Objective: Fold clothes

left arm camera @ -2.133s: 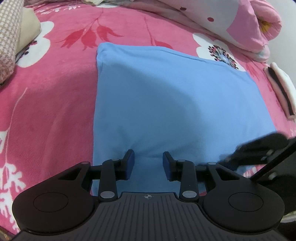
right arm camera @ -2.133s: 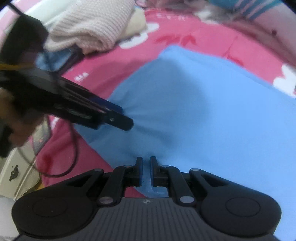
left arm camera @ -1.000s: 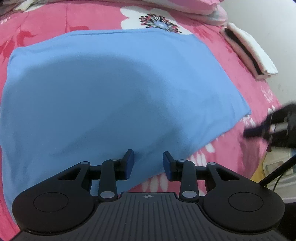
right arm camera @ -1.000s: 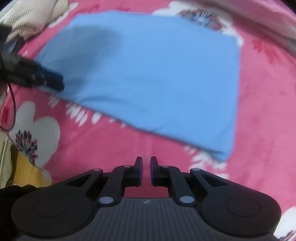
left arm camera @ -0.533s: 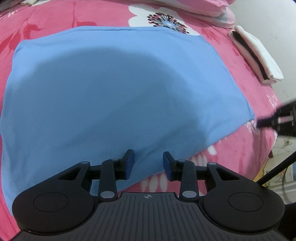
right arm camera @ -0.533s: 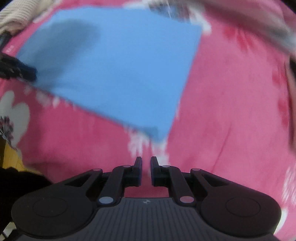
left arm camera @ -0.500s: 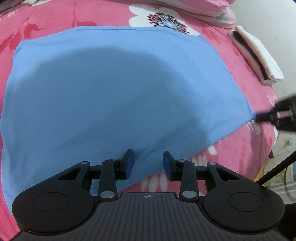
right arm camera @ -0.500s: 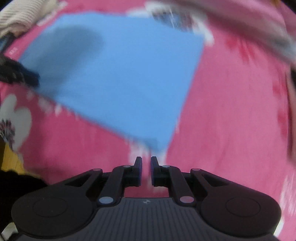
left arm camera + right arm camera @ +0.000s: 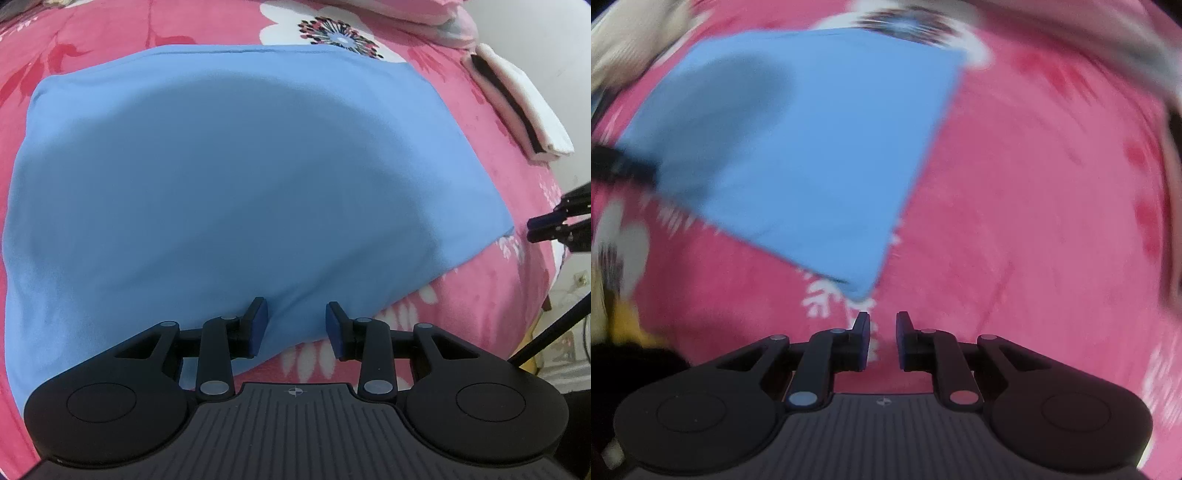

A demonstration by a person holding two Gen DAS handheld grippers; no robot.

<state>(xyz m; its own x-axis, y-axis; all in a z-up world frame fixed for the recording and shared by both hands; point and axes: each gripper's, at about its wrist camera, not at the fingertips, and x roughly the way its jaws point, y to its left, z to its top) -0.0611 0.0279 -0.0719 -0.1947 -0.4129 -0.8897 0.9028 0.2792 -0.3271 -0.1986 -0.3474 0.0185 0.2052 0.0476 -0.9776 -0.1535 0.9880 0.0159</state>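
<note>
Blue garment point(image 9: 236, 184): folded into a flat four-sided panel, lying smooth on the pink floral blanket point(image 9: 480, 295); a broad dark shadow covers its middle.
Garment's near edge: it runs slantwise across the left wrist view, with the blanket's white petal print showing just past it.
Left gripper point(image 9: 297, 325): poised over the garment's near edge, jaws parted with blue cloth visible in the gap; the pads do not press on it, so it is released.
Right gripper point(image 9: 882, 338): just off the garment's near corner, over bare blanket; its jaws are opening and nothing is between them. This view is motion-blurred.
Right gripper seen from the left: its dark fingertips enter at the frame's right edge, beside the garment's right corner and apart from it.
Folded white and black item point(image 9: 517, 103): on the blanket beyond the garment's right side, well apart from it.
Pink pillow point(image 9: 406, 14): past the garment's far edge.
</note>
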